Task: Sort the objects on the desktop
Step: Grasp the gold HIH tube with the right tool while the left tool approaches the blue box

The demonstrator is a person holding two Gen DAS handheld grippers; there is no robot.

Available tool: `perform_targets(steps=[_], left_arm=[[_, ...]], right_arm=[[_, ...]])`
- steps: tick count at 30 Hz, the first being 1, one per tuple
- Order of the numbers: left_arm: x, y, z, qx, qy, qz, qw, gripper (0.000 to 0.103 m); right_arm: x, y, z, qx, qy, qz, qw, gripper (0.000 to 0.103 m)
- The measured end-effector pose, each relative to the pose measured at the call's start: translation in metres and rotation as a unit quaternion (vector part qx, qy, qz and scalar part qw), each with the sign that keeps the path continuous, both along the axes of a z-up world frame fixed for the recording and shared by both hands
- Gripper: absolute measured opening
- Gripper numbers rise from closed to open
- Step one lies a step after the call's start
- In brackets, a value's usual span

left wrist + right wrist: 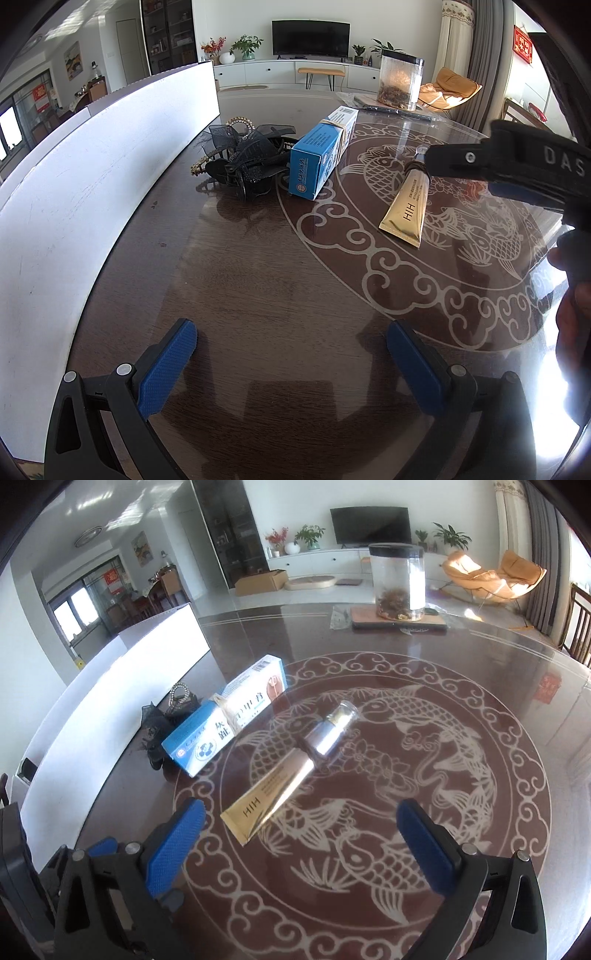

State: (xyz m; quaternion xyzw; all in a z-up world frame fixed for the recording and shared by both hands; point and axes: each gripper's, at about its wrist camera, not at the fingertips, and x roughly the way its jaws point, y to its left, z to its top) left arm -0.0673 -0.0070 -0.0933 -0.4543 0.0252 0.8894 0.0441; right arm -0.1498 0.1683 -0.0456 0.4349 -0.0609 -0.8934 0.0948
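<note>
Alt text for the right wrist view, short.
The open right claw hovers over a gold tube lying on a dark table with carp inlay. A blue-and-white box lies beyond it, a clear jar farther back.

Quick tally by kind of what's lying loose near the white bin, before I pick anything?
Gold tube: 1
Blue-and-white box: 1
Pile of black hair accessories, too tangled to count apart: 1
Total: 3
</note>
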Motion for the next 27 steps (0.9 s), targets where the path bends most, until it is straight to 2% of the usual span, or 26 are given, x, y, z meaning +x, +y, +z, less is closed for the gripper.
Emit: perform_targets(steps=[5,7,8,10,11,12,13,16,21,24,27], left_arm=[[0.0,0.0,0.0,0.0,0.0,0.0,1.0,0.103],[0.0,0.0,0.0,0.0,0.0,0.0,1.0,0.103],[0.0,0.0,0.0,0.0,0.0,0.0,1.0,0.103],[0.001,0.0,0.0,0.0,0.0,0.0,1.0,0.103],[0.001,0.0,0.0,0.0,0.0,0.0,1.0,0.103],[0.001,0.0,0.0,0.0,0.0,0.0,1.0,0.103],[0.001,0.0,0.0,0.0,0.0,0.0,1.0,0.103],[0.001,0.0,0.0,0.0,0.0,0.0,1.0,0.103],[0.001,0.0,0.0,0.0,0.0,0.0,1.0,0.103],[0.002,0.0,0.0,0.0,0.0,0.0,1.0,0.103],[0.002,0.0,0.0,0.0,0.0,0.0,1.0,0.103]], right_arm=[[-0.052,-0.028,-0.026,0.061,-0.045,0.0,0.997,0.102],[-0.053,-0.029,-0.033,0.068,-0.045,0.008,0.997,0.092],[-0.049,-0.029,-0.032,0.078,-0.031,0.01,0.996,0.08],[-0.041,-0.024,-0.032,0.089,-0.011,0.018,0.996,0.064],[-0.036,-0.021,-0.031,0.093,-0.003,0.022,0.995,0.044],[-0.031,-0.016,-0.03,0.098,0.002,0.024,0.995,0.031],[-0.026,-0.01,-0.029,0.094,0.003,0.028,0.995,0.027],[-0.005,0.009,-0.029,0.088,0.001,0.039,0.995,0.027],[0.055,0.045,-0.03,0.094,0.008,0.046,0.995,0.028],[0.083,0.064,-0.03,0.074,0.013,0.035,0.997,0.028],[0.098,0.079,-0.029,0.033,0.012,0.02,0.999,0.028]])
